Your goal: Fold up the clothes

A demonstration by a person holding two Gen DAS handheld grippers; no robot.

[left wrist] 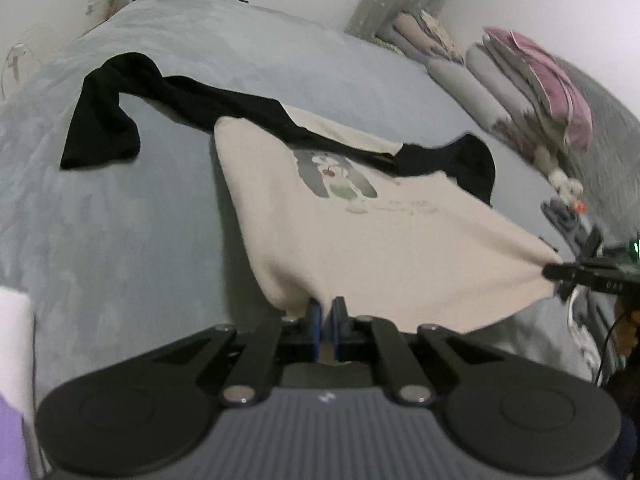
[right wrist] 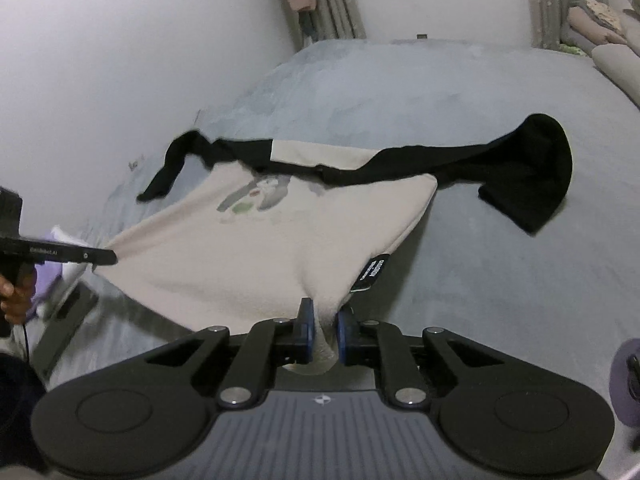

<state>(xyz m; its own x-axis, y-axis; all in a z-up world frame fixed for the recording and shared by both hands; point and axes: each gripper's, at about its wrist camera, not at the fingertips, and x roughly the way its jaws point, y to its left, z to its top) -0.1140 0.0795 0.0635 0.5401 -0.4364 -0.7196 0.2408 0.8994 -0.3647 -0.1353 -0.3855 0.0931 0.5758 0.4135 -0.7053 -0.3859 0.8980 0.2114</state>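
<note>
A beige shirt [left wrist: 360,240] with black long sleeves [left wrist: 104,120] and a cartoon print lies face up on the grey bed [left wrist: 120,240]. Its near hem is raised off the bed and stretched between both grippers. My left gripper [left wrist: 328,310] is shut on one hem corner. The right gripper [right wrist: 324,318] is shut on the other corner, with a bunch of cloth [right wrist: 322,344] between its blue pads and a black label [right wrist: 372,272] just beyond. Each gripper shows in the other's view: the right gripper [left wrist: 554,272] at the right edge, the left gripper [right wrist: 110,257] at the left edge. Both sleeves lie spread out sideways.
Folded bedding and pillows [left wrist: 532,80] are stacked along the bed's right side. A white wall [right wrist: 120,80] borders the bed's other side, with curtains [right wrist: 340,0] and a window beyond. A person's hand [right wrist: 16,300] holds the left gripper. Purple and white items [left wrist: 12,360] lie nearby.
</note>
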